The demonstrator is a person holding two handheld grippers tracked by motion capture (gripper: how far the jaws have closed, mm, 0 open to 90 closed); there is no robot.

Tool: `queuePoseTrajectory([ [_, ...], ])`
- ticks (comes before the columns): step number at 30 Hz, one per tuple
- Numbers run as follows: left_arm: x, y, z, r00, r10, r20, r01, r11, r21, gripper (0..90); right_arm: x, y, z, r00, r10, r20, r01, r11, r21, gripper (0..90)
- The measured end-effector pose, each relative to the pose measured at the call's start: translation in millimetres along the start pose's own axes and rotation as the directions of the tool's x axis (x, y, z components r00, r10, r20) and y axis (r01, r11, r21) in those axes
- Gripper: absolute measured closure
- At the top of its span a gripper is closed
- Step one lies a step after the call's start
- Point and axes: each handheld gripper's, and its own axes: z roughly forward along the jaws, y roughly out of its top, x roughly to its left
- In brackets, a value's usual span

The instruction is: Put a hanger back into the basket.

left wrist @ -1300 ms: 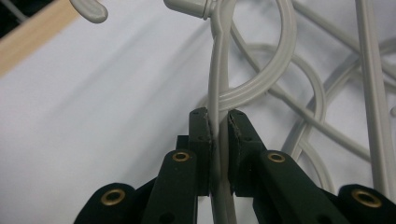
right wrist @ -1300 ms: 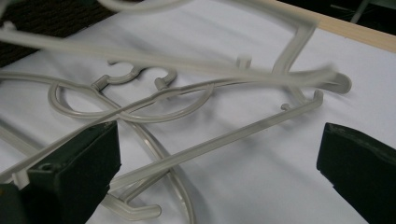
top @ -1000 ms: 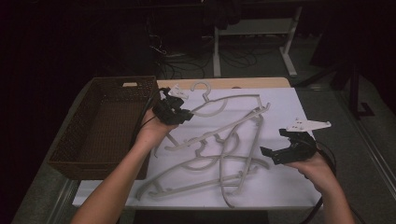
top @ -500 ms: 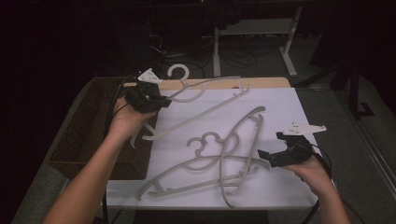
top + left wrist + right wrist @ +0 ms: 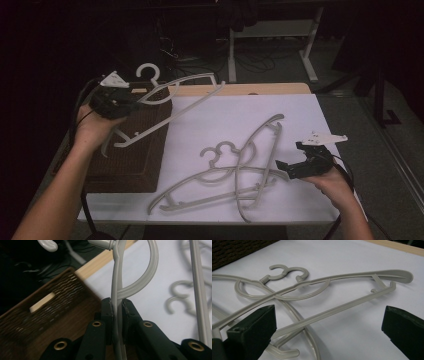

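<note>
My left gripper (image 5: 131,104) is shut on the curved neck of a grey plastic hanger (image 5: 192,102), which it holds up above a brown wicker basket (image 5: 127,165); the hanger's lower end hangs over the basket. In the left gripper view the jaws pinch the hanger (image 5: 117,290) with the basket (image 5: 37,315) below. Two more grey hangers (image 5: 239,171) lie crossed on the white sheet. My right gripper (image 5: 288,155) stands open at their right end, just above the sheet. In the right gripper view the crossed hangers (image 5: 324,297) lie ahead of its wide-apart jaws (image 5: 327,332).
The white sheet (image 5: 240,110) covers most of the table, with a wooden edge (image 5: 260,89) at the back. The basket fills the left side. Behind the table the room is dark, with a table frame (image 5: 270,30) and cables on the floor.
My left gripper has carried its hanger up and to the left, from over the sheet to above the basket. The right gripper has barely moved.
</note>
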Motion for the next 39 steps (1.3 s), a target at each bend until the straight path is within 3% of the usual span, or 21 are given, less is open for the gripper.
queuePoseTrajectory([
  [7,37.7,-32.2,-12.8,0.995,-0.066,-0.074,0.066,0.9978,0.002,81.9,-2.4,-1.4,0.9,1.0,0.008,0.003,-0.008,1.0,0.002,0.0],
  [14,64.1,-61.0,-14.3,0.9866,-0.068,-0.148,0.077,0.9954,0.056,81.9,-5.0,-2.9,2.1,0.9999,0.01,0.009,-0.01,1.0,0.011,0.0],
  [22,89.1,-93.9,-12.4,0.9733,-0.11,-0.201,0.13,0.9877,0.087,81.9,-6.0,-3.0,2.9,0.9998,0.014,0.01,-0.015,1.0,0.013,0.0],
  [29,95.9,-110.1,0.8,0.9667,-0.105,-0.233,0.141,0.9796,0.143,81.9,-5.1,-2.9,4.2,0.9999,0.009,0.009,-0.009,1.0,0.018,0.0],
  [37,87.3,-115.5,33.0,0.9721,-0.075,-0.222,0.123,0.9702,0.209,81.8,-5.2,-3.0,3.9,0.9999,0.012,0.011,-0.012,1.0,0.018,0.0],
  [39,86.4,-116.4,39.5,0.9712,-0.083,-0.223,0.132,0.9677,0.215,81.7,-5.1,-3.1,3.9,0.9999,0.011,0.011,-0.011,1.0,0.019,0.0],
])
